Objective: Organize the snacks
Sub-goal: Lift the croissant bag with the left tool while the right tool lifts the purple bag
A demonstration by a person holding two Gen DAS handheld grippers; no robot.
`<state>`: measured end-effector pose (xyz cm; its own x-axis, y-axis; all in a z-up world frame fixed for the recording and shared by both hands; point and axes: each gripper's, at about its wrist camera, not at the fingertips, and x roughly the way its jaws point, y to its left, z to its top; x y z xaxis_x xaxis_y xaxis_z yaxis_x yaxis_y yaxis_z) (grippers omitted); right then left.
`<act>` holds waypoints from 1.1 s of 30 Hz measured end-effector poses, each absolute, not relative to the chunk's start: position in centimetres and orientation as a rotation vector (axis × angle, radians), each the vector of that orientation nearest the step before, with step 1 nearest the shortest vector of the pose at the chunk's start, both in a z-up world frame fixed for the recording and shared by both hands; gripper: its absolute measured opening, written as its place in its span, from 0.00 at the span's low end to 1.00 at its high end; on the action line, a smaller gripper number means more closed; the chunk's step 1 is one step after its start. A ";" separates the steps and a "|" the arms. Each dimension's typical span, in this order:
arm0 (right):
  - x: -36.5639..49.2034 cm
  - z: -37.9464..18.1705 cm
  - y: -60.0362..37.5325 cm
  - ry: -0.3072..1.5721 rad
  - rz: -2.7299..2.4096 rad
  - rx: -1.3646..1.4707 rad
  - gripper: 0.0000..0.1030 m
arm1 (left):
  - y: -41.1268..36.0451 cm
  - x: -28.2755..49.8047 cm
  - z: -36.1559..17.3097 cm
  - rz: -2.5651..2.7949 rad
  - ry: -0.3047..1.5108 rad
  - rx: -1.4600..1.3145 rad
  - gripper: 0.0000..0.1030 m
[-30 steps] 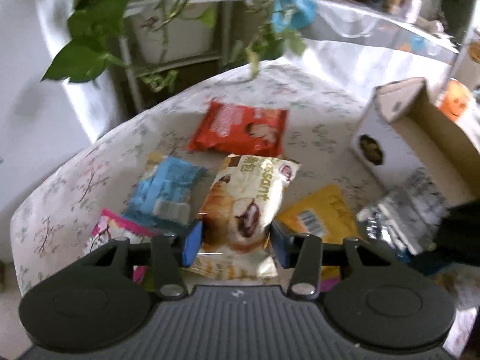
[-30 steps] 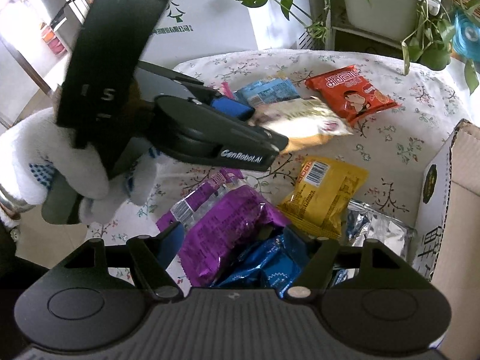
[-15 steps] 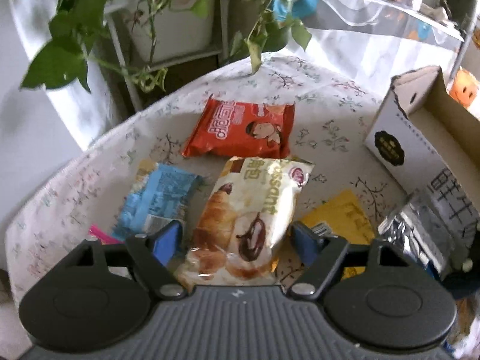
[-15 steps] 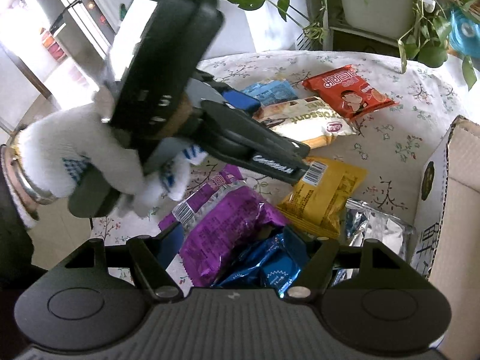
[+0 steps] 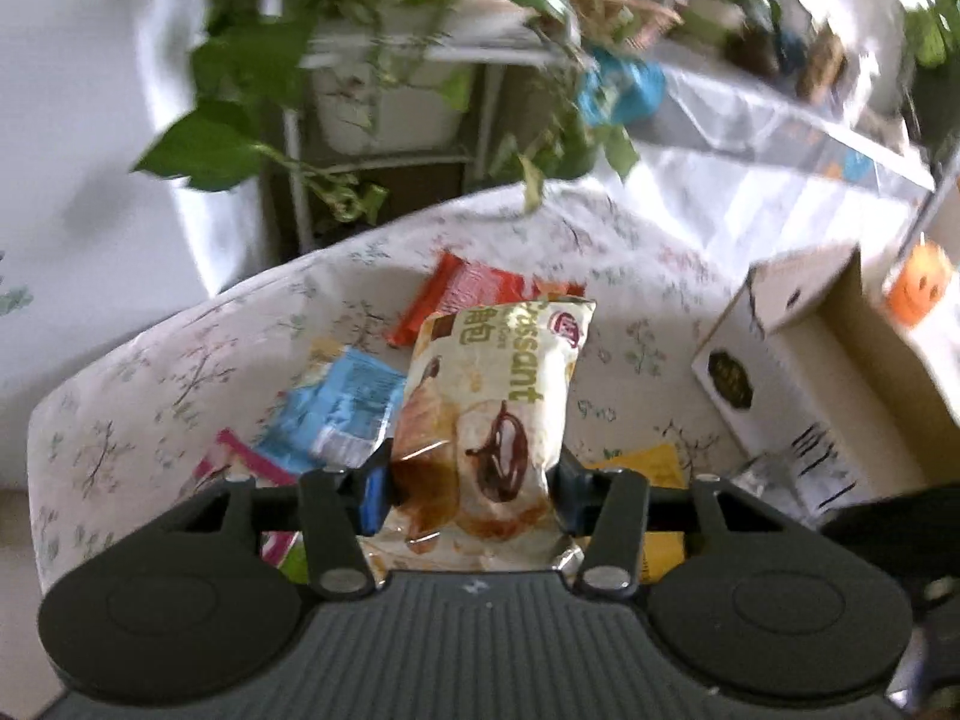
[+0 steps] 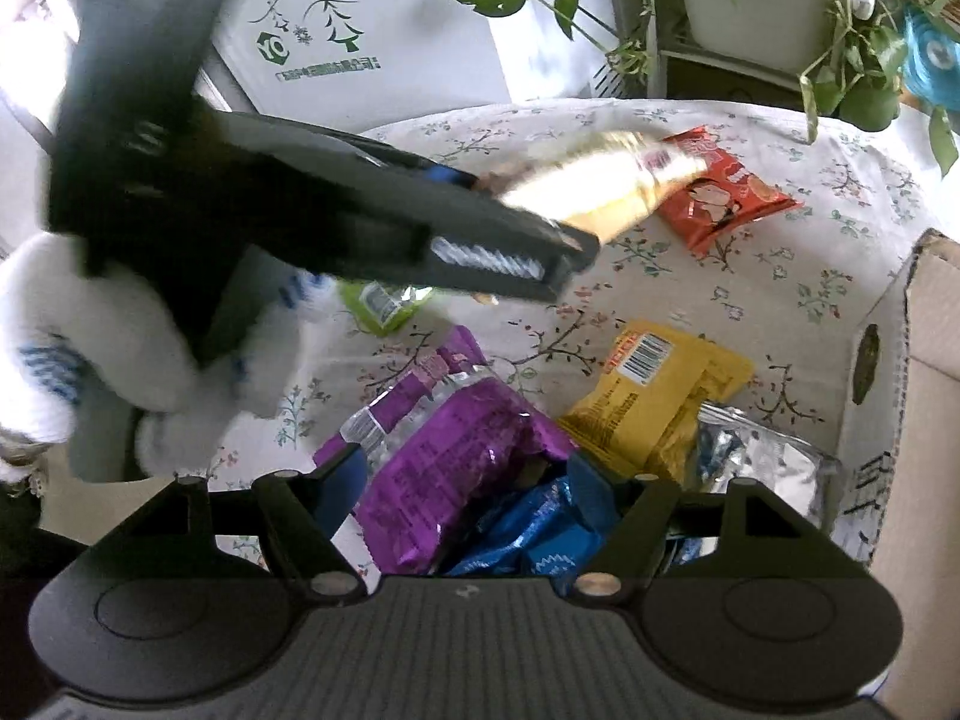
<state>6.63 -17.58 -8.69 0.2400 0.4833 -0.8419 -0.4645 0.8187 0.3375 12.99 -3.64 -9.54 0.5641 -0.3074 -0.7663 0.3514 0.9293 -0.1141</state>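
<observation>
Left gripper point(image 5: 468, 483) is clamped on a cream croissant packet point(image 5: 492, 408), lifted off the floral tablecloth point(image 5: 180, 360); only "ssant" reads clearly. Right gripper point(image 6: 465, 495) sits half-open around a purple packet point(image 6: 456, 450), pressing or not, can't tell. Red packet point(image 6: 726, 198) text is too blurry. Cardboard box point(image 6: 924, 372) is cut off.

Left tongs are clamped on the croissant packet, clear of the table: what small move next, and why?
Probably carry the croissant packet right toward the open cardboard box: the left tongs grip its lower end, and other snacks lie loose on the table.
</observation>
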 end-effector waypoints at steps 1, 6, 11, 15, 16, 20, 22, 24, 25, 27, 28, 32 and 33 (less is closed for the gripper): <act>6.6 -8.8 -17.4 1.162 0.650 0.017 0.77 | -3.2 12.8 -9.1 -0.381 0.888 0.028 0.49; 6.7 -9.0 -15.8 1.133 0.648 -0.028 0.79 | -1.5 10.7 -7.4 -0.347 0.861 0.009 0.49; 7.0 -9.3 -14.5 1.104 0.659 -0.065 0.87 | 0.6 8.6 -6.4 -0.285 0.854 -0.044 0.49; 6.8 -10.7 -12.7 1.114 0.664 -0.136 0.93 | 2.3 6.9 -5.9 -0.245 0.854 -0.087 0.49; 6.6 -10.9 -12.3 1.113 0.667 -0.160 0.94 | 2.5 6.5 -5.8 -0.232 0.851 -0.080 0.49; 5.8 -11.4 -11.3 1.125 0.700 -0.234 0.90 | 3.4 5.5 -5.7 -0.224 0.854 -0.098 0.49; 5.5 -11.3 -11.1 1.131 0.719 -0.242 0.90 | 3.8 5.2 -5.7 -0.220 0.857 -0.093 0.49; 5.3 -11.2 -10.8 1.138 0.742 -0.248 0.90 | 4.1 5.0 -5.6 -0.221 0.858 -0.101 0.49; 5.2 -11.2 -10.8 1.139 0.748 -0.245 0.90 | 4.3 4.9 -5.5 -0.221 0.858 -0.109 0.49; 5.3 -11.2 -10.5 1.126 0.749 -0.245 0.93 | 4.6 4.8 -5.4 -0.215 0.858 -0.117 0.49; 5.3 -11.4 -10.2 1.115 0.749 -0.252 0.96 | 4.7 4.8 -5.3 -0.211 0.856 -0.121 0.49; 5.4 -12.3 -9.0 1.111 0.733 -0.296 0.97 | 5.1 4.8 -5.3 -0.201 0.858 -0.136 0.49; 5.3 -12.6 -8.7 1.112 0.733 -0.310 0.97 | 5.2 4.8 -5.4 -0.197 0.861 -0.137 0.49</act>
<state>5.33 -8.66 -12.56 0.2432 0.3778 -0.8934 -0.6722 0.7297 0.1255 4.78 5.18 -5.40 0.6350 -0.2272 -0.7384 0.1171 0.9730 -0.1987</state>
